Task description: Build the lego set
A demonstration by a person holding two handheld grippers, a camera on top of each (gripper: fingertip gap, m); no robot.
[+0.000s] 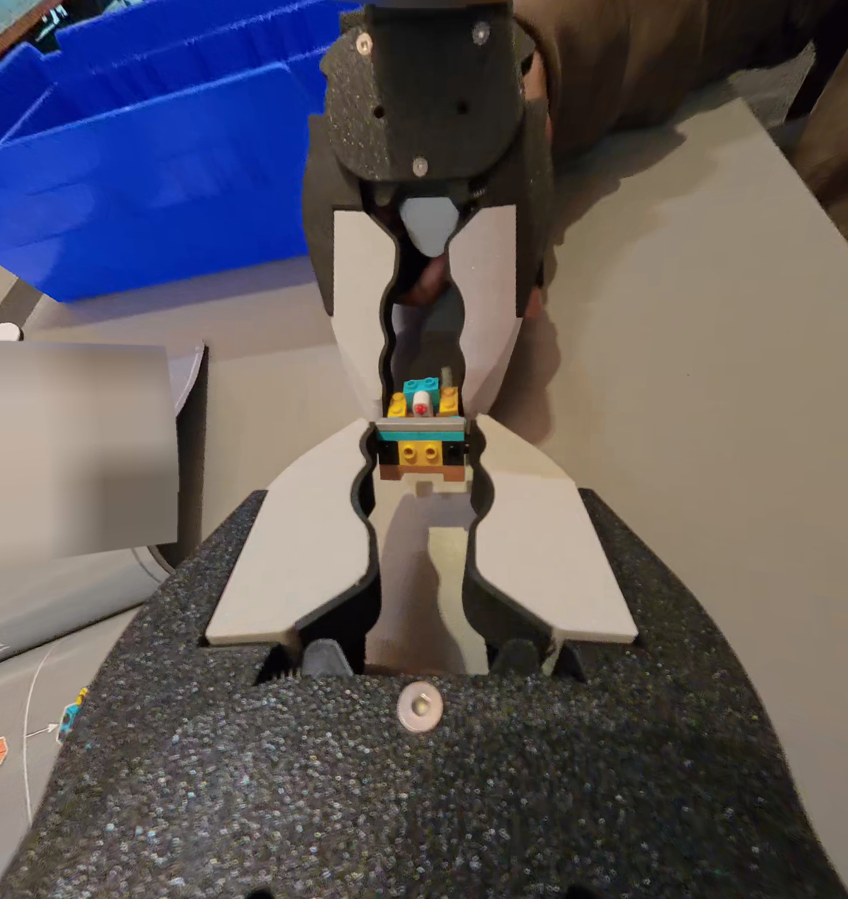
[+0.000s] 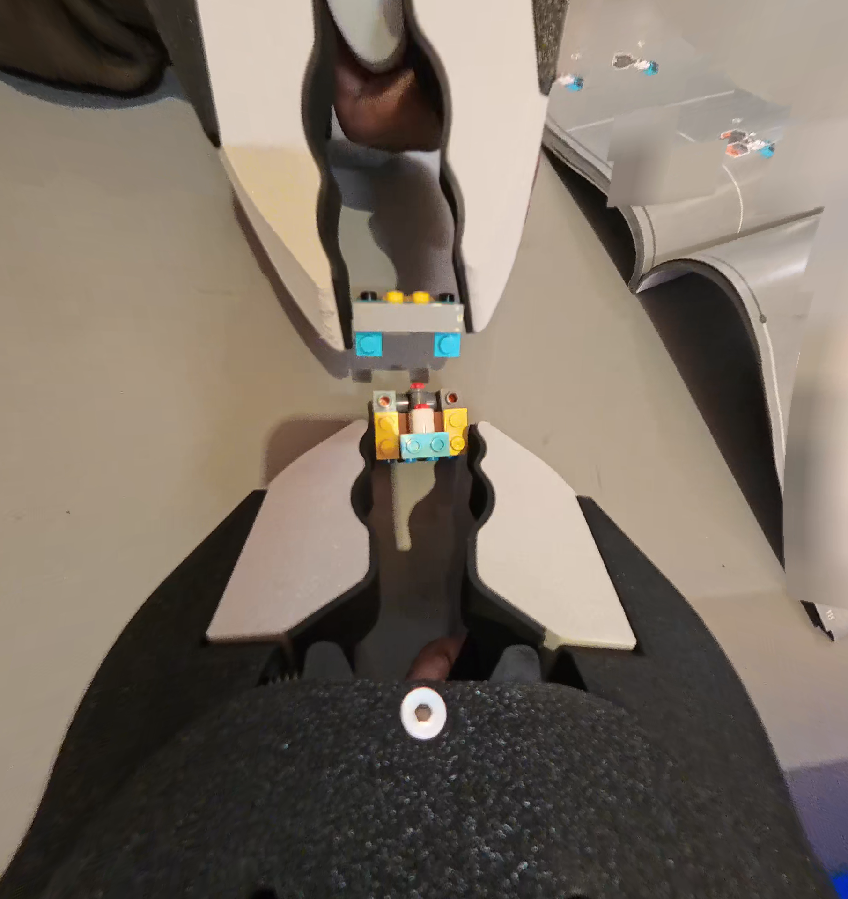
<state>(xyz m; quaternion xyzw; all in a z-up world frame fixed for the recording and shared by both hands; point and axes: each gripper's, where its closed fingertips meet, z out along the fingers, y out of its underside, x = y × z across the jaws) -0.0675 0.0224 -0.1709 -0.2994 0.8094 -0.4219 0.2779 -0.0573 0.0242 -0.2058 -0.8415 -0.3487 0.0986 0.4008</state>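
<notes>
Between my two tongs, above the desk [image 1: 679,340], the two halves of the build face each other, tip to tip. My left tongs [image 1: 421,450] are closed on the grey block [image 1: 419,450], the one with a grey and teal band, yellow studs in the middle and brown below. My right tongs [image 2: 421,440] are closed on the yellow block [image 2: 421,433], which has yellow bricks at both sides, a teal plate with two studs and a small white cylinder with a red tip.

In the right wrist view the grey block [image 2: 407,323] lies straight ahead of the yellow one, very near but still apart; a thin gap of desk shows between them. Both blocks have their long axis across the tongs, so they are parallel, and the red tip points at the middle of the grey block. I judge that the coming move is a straight push of one half into the other along the line of the fingers, with no turning. Neither hand is nearer; they meet halfway.

An open booklet [image 2: 733,233] lies beside, and blue bins [image 1: 135,160] stand behind
</notes>
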